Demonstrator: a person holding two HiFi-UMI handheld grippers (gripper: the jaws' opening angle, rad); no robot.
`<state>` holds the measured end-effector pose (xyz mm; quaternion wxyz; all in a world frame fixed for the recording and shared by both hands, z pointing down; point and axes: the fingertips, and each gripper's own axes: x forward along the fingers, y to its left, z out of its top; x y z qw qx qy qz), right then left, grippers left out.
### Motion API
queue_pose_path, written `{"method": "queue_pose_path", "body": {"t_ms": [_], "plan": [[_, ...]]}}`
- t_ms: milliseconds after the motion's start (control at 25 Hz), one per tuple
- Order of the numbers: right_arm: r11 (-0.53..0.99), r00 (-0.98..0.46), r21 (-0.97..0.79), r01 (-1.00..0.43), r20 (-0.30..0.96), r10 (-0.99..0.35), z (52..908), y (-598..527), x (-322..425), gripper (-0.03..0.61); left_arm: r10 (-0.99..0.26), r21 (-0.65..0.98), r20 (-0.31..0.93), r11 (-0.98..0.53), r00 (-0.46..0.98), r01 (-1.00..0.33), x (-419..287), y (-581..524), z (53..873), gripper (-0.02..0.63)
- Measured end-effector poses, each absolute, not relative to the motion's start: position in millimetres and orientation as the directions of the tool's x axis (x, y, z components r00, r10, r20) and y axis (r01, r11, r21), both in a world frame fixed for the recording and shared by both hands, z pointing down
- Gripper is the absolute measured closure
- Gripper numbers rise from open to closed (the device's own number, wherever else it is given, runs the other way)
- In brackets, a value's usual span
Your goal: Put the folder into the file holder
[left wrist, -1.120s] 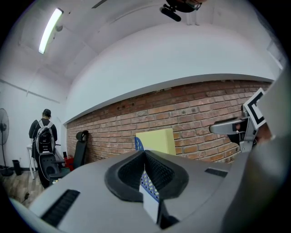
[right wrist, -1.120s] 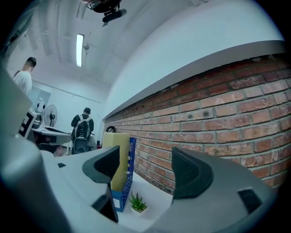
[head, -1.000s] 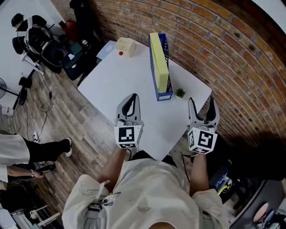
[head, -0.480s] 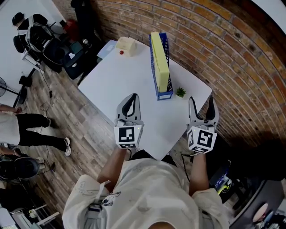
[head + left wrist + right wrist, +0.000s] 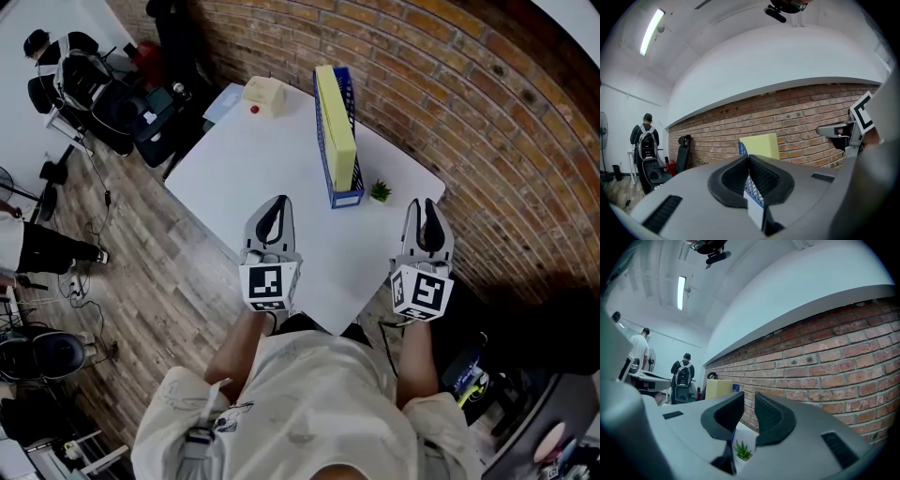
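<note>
A yellow folder (image 5: pixel 335 122) stands upright inside the blue file holder (image 5: pixel 345 199) on the white table (image 5: pixel 253 178), near the brick wall. The left gripper view shows this folder (image 5: pixel 761 145) and holder (image 5: pixel 751 187) straight ahead. My left gripper (image 5: pixel 275 204) hovers over the table's near edge, shut and empty, its tips meeting (image 5: pixel 749 158). My right gripper (image 5: pixel 424 206) is at the table's right corner, right of the holder. Its jaws have just been closing and now keep a narrow gap (image 5: pixel 749 397) with nothing between them.
A tiny potted plant (image 5: pixel 379 193) stands by the holder's near end, just ahead of the right gripper (image 5: pixel 743 451). A beige box (image 5: pixel 263 97) and a small red object (image 5: pixel 253 111) sit at the table's far corner. The brick wall (image 5: pixel 450 103) runs along the right. Chairs and people occupy the floor at left (image 5: pixel 84 84).
The right gripper's jaws have narrowed from wide apart to a slim gap. Both hands stayed put. A person on the floor at left has walked almost out of view.
</note>
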<state>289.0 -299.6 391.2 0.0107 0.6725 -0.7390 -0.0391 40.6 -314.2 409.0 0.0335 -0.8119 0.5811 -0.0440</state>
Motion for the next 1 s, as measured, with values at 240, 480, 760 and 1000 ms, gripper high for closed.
{"method": "queue_pose_path", "body": {"t_ms": [240,480,760,1000], "plan": [[0.109,-0.110,0.055,-0.993,-0.026,-0.994,393,-300,286,0.560,-0.945,-0.104,0.027,-0.327,0.326,-0.939,43,-316,408,0.598],[0.117,-0.118,0.072,-0.991,-0.019,-0.993,393,-302,283,0.558,-0.946,-0.100,0.028,-0.323,0.322,-0.941,41,-317,409,0.598],[0.129,-0.129,0.078,-0.989,-0.003,-0.992,397,-306,280,0.558,-0.948,-0.102,0.032,-0.319,0.318,-0.942,40,-318,411,0.598],[0.146,-0.145,0.080,-0.986,0.013,-0.989,399,-307,276,0.558,-0.951,-0.100,0.034,-0.309,0.307,-0.946,37,-318,410,0.598]]}}
